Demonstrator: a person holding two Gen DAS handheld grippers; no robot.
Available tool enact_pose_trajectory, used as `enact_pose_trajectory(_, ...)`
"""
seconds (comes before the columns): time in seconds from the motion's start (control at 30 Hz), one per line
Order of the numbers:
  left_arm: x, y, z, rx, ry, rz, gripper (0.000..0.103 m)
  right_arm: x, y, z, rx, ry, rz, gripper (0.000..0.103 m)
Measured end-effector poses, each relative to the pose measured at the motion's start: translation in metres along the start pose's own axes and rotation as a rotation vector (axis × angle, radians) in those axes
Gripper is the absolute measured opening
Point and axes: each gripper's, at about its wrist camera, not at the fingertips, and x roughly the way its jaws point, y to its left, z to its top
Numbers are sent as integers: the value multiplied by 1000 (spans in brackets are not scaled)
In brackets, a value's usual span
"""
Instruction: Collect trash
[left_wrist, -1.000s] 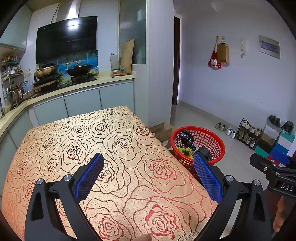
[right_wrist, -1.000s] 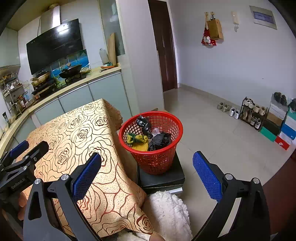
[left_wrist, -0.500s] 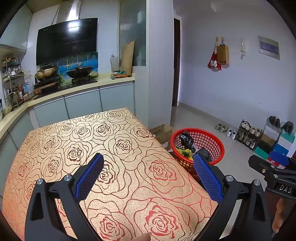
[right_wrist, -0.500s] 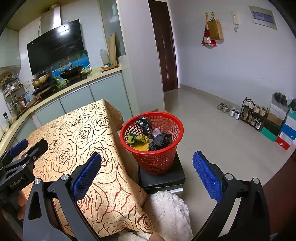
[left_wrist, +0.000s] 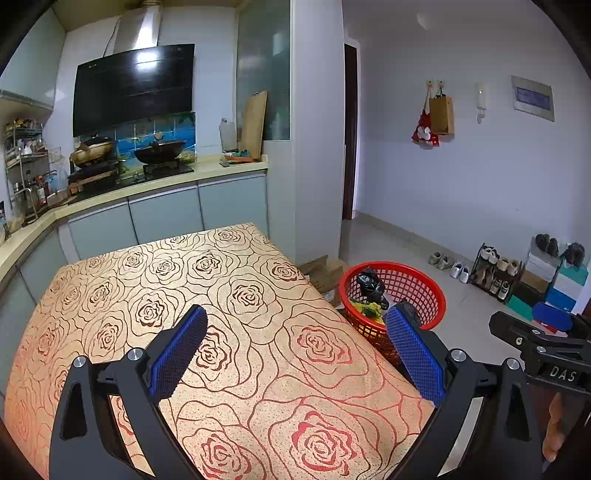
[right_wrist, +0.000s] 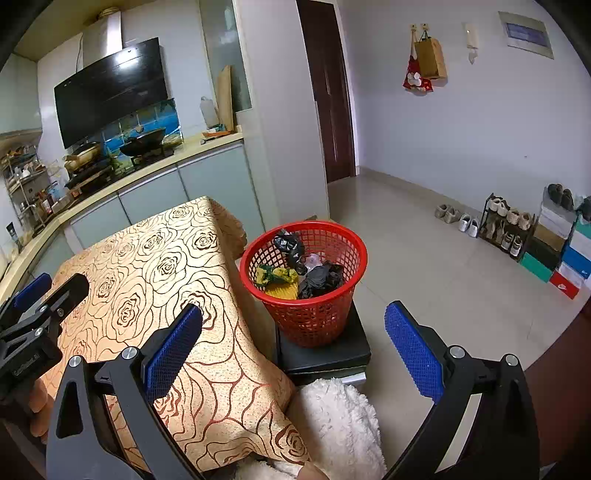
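Observation:
A red mesh basket (right_wrist: 325, 314) stands on a black box to the right of the table; it also shows in the left wrist view (left_wrist: 417, 284). It holds black bags (right_wrist: 319, 278), a yellow-green scrap (right_wrist: 279, 278) and other trash. My left gripper (left_wrist: 295, 350) is open and empty above the rose-patterned tablecloth (left_wrist: 166, 280). My right gripper (right_wrist: 291, 343) is open and empty, held near the table's right front corner, short of the basket.
A white fluffy cloth (right_wrist: 340, 421) lies below the right gripper. The black box (right_wrist: 325, 354) bears the basket. A shoe rack and boxes (right_wrist: 535, 236) line the right wall. Kitchen counter with woks (left_wrist: 147, 173) stands behind the table.
Both views shift only slightly; the left gripper has drawn back and up a little. Both grippers stay open and empty.

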Motion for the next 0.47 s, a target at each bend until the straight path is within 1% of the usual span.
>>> enact_pose_trajectory(0.2, 2, 0, -2, -12, 30, -22, 94, 2, 0, -3, 0, 2, 4, 96)
enact_pose_trajectory(0.3, 3, -3, -4, 3, 40, -11, 94, 2, 0, -4, 2, 2, 6, 96)
enact_pose_trajectory(0.47, 3, -2, -5, -7, 46, -10, 94, 2, 1, -6, -1, 3, 9, 96)
